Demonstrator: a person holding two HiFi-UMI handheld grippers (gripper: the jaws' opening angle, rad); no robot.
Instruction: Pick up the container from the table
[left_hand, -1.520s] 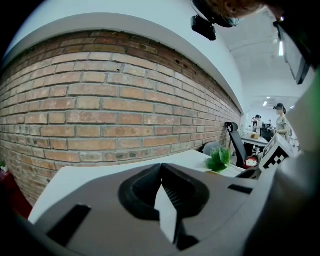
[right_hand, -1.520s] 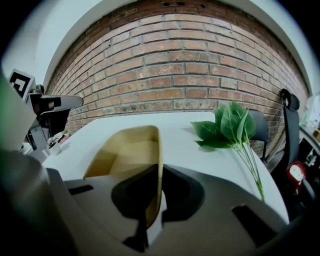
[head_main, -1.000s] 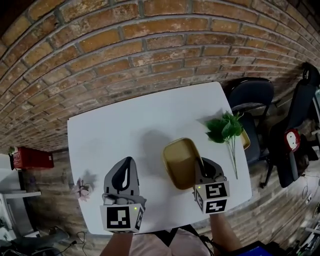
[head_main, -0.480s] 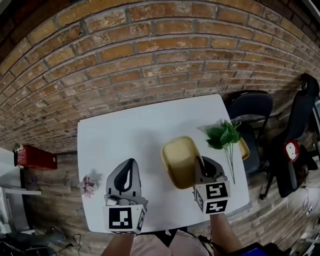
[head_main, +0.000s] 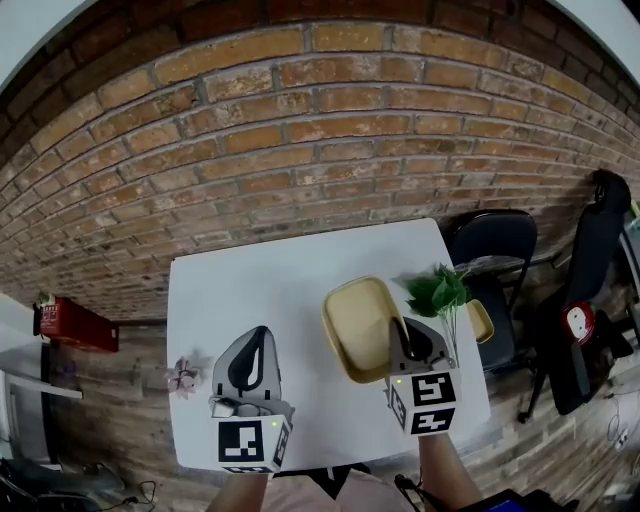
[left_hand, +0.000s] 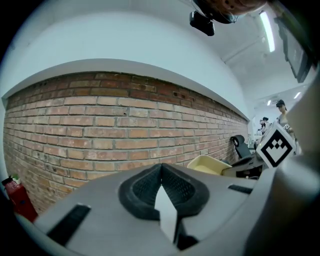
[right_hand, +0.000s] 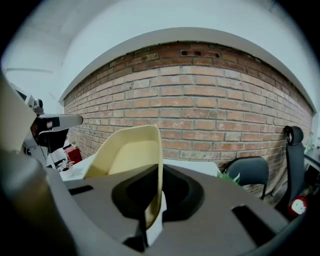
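Note:
A pale yellow container (head_main: 360, 325) hangs above the white table (head_main: 250, 290), tilted, and my right gripper (head_main: 399, 330) is shut on its right rim. In the right gripper view the container (right_hand: 127, 155) rises to the left of the gripper (right_hand: 149, 212), its thin wall pinched between the pads. My left gripper (head_main: 257, 338) floats over the table's left half, shut with nothing in it. The left gripper view shows that gripper (left_hand: 161, 175) with its pads pressed together, and the container (left_hand: 207, 163) off to the right.
A green leafy sprig (head_main: 437, 292) lies at the table's right edge over a small yellow dish (head_main: 480, 320). A little pink flower (head_main: 183, 377) sits at the left edge. Dark chairs (head_main: 497, 240) stand to the right, a red box (head_main: 75, 325) to the left, a brick wall (head_main: 300, 130) behind.
Both grippers have risen. The container has come up off the table in the right gripper, and the table now looks smaller and farther below.

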